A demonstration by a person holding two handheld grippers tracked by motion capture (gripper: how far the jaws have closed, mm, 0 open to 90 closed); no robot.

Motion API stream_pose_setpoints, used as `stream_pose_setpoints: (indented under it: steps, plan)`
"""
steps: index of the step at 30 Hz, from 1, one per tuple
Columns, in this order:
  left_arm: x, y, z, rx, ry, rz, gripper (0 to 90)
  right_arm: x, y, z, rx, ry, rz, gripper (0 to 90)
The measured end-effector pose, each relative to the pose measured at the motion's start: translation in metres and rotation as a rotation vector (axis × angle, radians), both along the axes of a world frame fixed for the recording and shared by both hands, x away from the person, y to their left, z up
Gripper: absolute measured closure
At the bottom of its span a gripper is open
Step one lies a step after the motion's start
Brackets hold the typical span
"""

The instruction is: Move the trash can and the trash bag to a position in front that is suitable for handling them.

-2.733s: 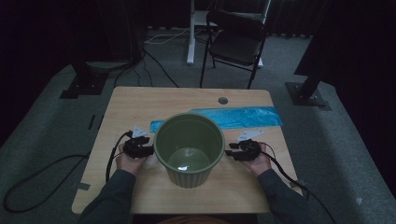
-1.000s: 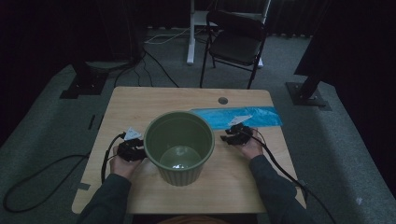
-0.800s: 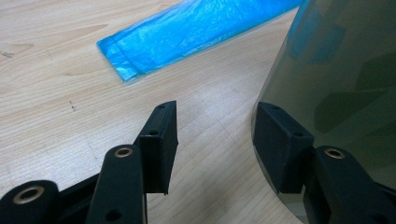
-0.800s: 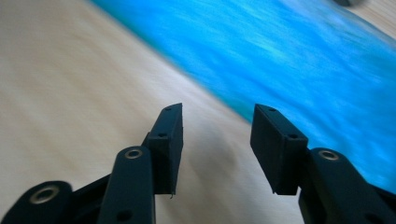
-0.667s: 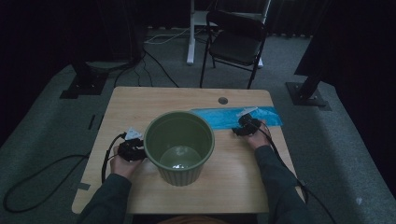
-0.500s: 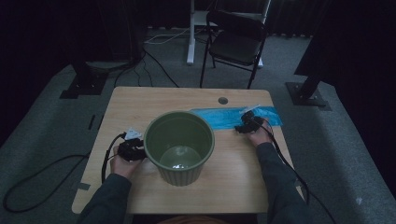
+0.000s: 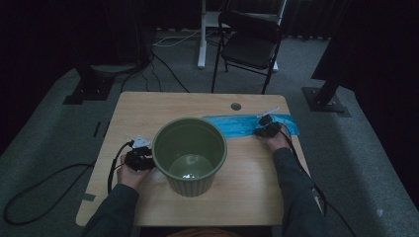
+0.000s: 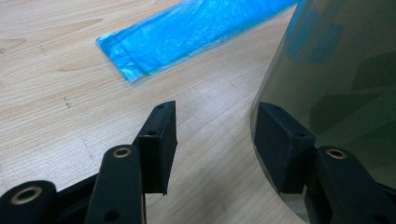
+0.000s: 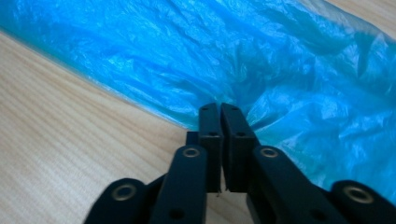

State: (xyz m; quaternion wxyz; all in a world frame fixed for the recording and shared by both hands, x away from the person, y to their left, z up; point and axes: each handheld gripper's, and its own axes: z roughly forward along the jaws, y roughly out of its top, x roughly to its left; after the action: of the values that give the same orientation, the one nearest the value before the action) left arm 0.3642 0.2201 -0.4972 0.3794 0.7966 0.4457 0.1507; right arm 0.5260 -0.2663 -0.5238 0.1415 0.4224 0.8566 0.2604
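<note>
Two tools: both are working over the wooden tabletop (image 7: pixel 148 111), one at each side of the green bucket (image 7: pixel 189 154).
Left tool (image 7: pixel 140 159): it is sitting at the bucket's left side, held in the person's left hand (image 7: pixel 129 173); a black cable (image 7: pixel 114 165) is looping off it toward the tabletop's left edge.
Left tool's jaws: in the left gripper view (image 8: pixel 212 144) they are standing spread, one pad lying against the bucket's outer wall (image 8: pixel 336 84), the other standing free over bare wood and pinching nothing.
Bucket: it is standing upright near the middle of the tabletop, its mouth open upward.
Blue plastic bag (image 7: pixel 247 124): it is lying flat on the tabletop behind and to the right of the bucket, running as a long strip toward the right edge.
Right tool (image 7: pixel 267 130): it is resting at the strip's right part, well apart from the bucket.
Right tool's jaws: in the right gripper view (image 9: pixel 219 112) they have just been closing and are pressed together at the bag's near edge (image 9: pixel 261 70); whether a fold of film is caught between the pads I cannot tell.
</note>
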Motion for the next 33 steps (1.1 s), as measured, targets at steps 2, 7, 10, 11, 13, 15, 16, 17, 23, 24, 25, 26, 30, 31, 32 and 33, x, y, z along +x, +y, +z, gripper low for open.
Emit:
stream_pose_setpoints:
  steps: [2,7,10,11,13,15,16,17,23,24,25,26,30,31,32,33]
  plan:
    - [0.000,0.000,0.000,-0.001,-0.001,-0.001,49.0,-0.003,0.000,0.001,-0.010,0.010,0.005,90.0]
    - [0.000,0.001,0.000,-0.009,-0.002,0.002,49.0,-0.022,0.003,0.002,-0.021,0.029,0.036,90.0]
    - [0.000,0.000,0.000,-0.010,0.000,0.001,49.0,-0.041,0.007,0.003,-0.016,0.043,0.061,89.9]
    - [0.000,0.000,0.000,-0.009,0.000,0.000,49.0,-0.048,0.008,0.003,-0.024,0.045,0.074,90.0]
    - [-0.001,0.000,0.001,-0.006,-0.003,-0.003,49.0,-0.055,0.009,0.003,-0.026,0.046,0.089,90.0]
    - [-0.001,-0.001,0.000,-0.008,-0.004,-0.003,49.0,-0.073,0.012,0.003,-0.030,0.044,0.129,90.0]
    - [-0.001,-0.001,0.000,-0.006,-0.004,-0.003,49.0,-0.082,0.014,0.003,-0.030,0.042,0.151,90.0]
    - [-0.001,-0.001,0.000,-0.004,-0.003,-0.005,49.0,-0.090,0.015,0.003,-0.030,0.042,0.164,89.9]
    - [-0.001,-0.002,0.000,-0.008,-0.009,-0.014,49.0,-0.131,0.024,0.002,0.011,0.055,0.237,90.0]
    - [0.000,-0.002,0.000,-0.010,-0.010,-0.014,49.0,-0.136,0.027,0.002,0.018,0.062,0.247,90.0]
    - [0.000,-0.003,0.000,-0.011,-0.009,-0.014,49.0,-0.140,0.029,0.002,0.016,0.065,0.256,90.0]
    - [0.000,-0.003,0.000,-0.012,-0.011,-0.017,49.0,-0.144,0.031,0.002,0.010,0.068,0.269,90.0]
    - [0.001,-0.004,0.000,-0.013,-0.015,-0.022,49.0,-0.159,0.038,0.002,0.008,0.073,0.315,90.0]
    - [0.001,-0.004,0.000,-0.011,-0.015,-0.023,49.0,-0.161,0.039,0.002,0.010,0.073,0.319,90.0]
    - [0.001,-0.005,0.001,-0.012,-0.016,-0.024,49.0,-0.161,0.039,0.002,0.012,0.071,0.323,89.3]
    - [0.001,-0.005,0.001,-0.010,-0.017,-0.024,49.0,-0.162,0.039,0.002,0.019,0.069,0.324,82.4]
